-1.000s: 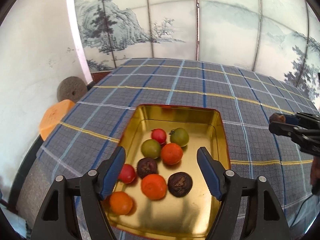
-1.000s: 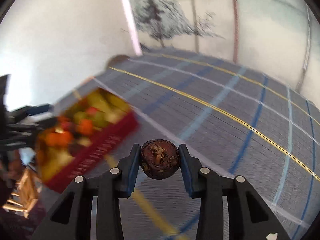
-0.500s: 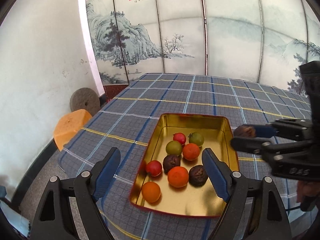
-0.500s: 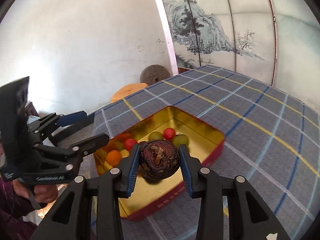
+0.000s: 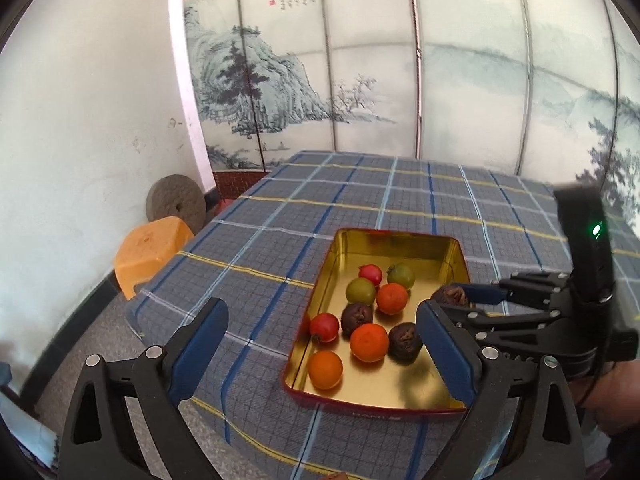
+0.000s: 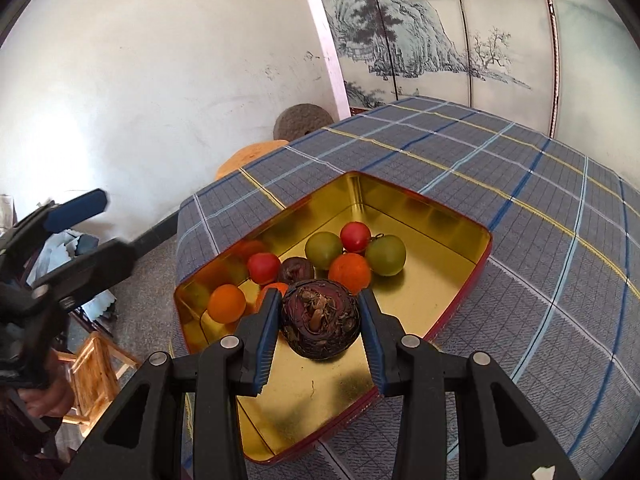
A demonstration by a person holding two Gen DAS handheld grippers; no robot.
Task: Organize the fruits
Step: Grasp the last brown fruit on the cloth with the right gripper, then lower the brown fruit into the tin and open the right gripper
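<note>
A: One dark wrinkled fruit, low centre of the right view, pinched at its widest by the right gripper, fingers nearly closed on it, hanging over the gold tin's bare near floor.

B: Handling?

A: Looks light, stiff, rough shell, unlikely to slip, may roll.

B: Left gripper?

A: Fingers just been opening, wide, nothing between them. Beyond: eight fruits in the tin, checked counter.
</note>
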